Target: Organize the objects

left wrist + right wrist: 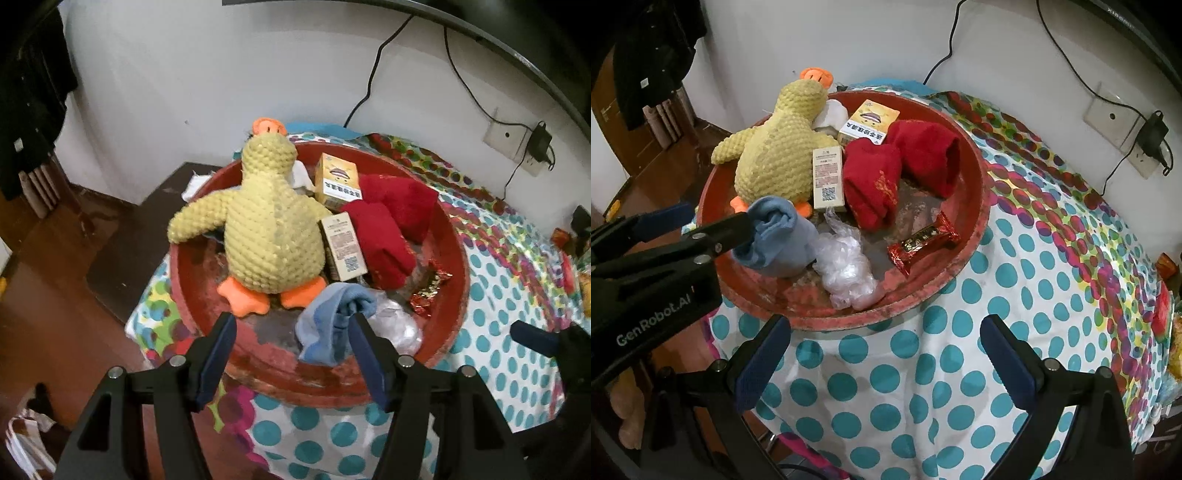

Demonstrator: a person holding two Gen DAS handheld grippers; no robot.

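1. Sitting at the left side of the round red tray [975, 206], a yellow plush duck [269, 229] faces the wall, its orange feet toward the tray's near edge and one wing lying over the left rim.
2. Leaning against the duck's right flank is a beige box with a printed code [341, 245]; a yellow carton [338, 181] stands behind it near the far rim.
3. The left gripper [291, 332] hangs over the tray's near-left edge with its jaws spread wide. A crumpled blue sock [779, 236] lies on the tray floor beside its right finger, and the pads do not press on it.
4. Just right of the sock rests a clear crumpled plastic bag [846, 269], close to the near rim.
5. Two red socks [905, 166] lie across the tray's middle and far-right part, one overlapping the other.
6. A red-and-gold wrapped snack [923, 240] lies near the right rim.
7. The right gripper [886, 354] hovers above the dotted tablecloth [1015, 280] in front of the tray's near edge, jaws fully apart and empty.
8. The tray stands at the table's left end; a wall socket with a black adapter [1150, 133] is at the far right.
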